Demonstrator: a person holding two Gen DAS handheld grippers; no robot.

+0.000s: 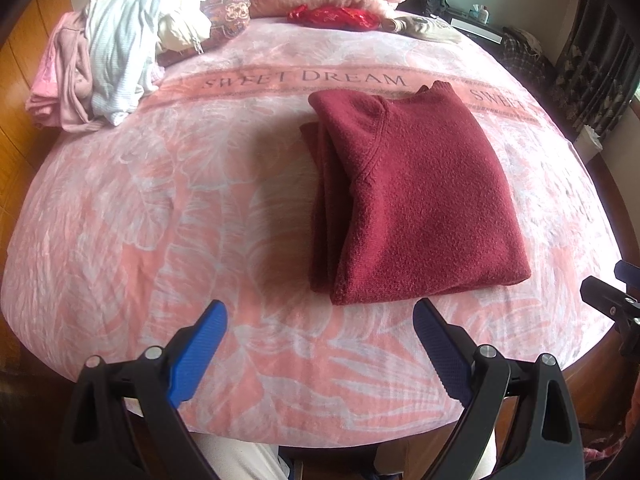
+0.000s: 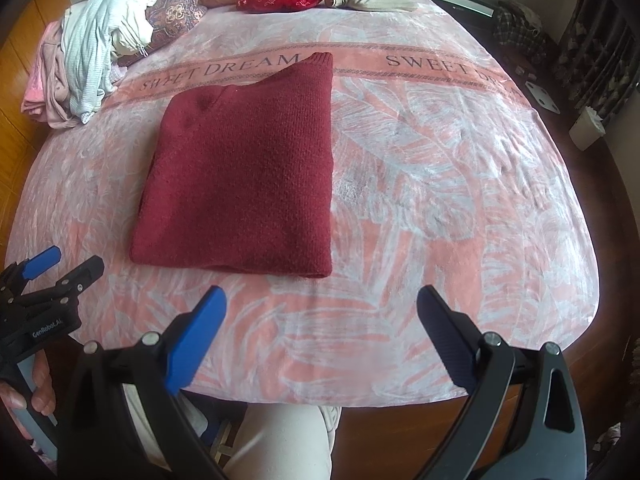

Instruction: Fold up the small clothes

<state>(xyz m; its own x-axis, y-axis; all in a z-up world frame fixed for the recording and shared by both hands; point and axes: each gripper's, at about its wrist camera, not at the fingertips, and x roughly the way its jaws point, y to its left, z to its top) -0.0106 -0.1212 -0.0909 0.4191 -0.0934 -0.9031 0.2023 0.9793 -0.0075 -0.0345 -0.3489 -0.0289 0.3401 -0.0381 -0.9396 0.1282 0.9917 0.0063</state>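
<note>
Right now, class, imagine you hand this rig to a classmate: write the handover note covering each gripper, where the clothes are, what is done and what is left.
Left gripper: open, empty, hovering over the bed's near edge.
Right gripper: open, empty, beside it on the right.
Maroon sweater: lies folded in a neat rectangle on the pink bedspread, neither gripper touching it.
Pile of unfolded clothes: heaped at the far left corner of the bed.
Done: the sweater looks folded.
Left: probably set it aside, then take the next garment from the pile and fold it.
</note>
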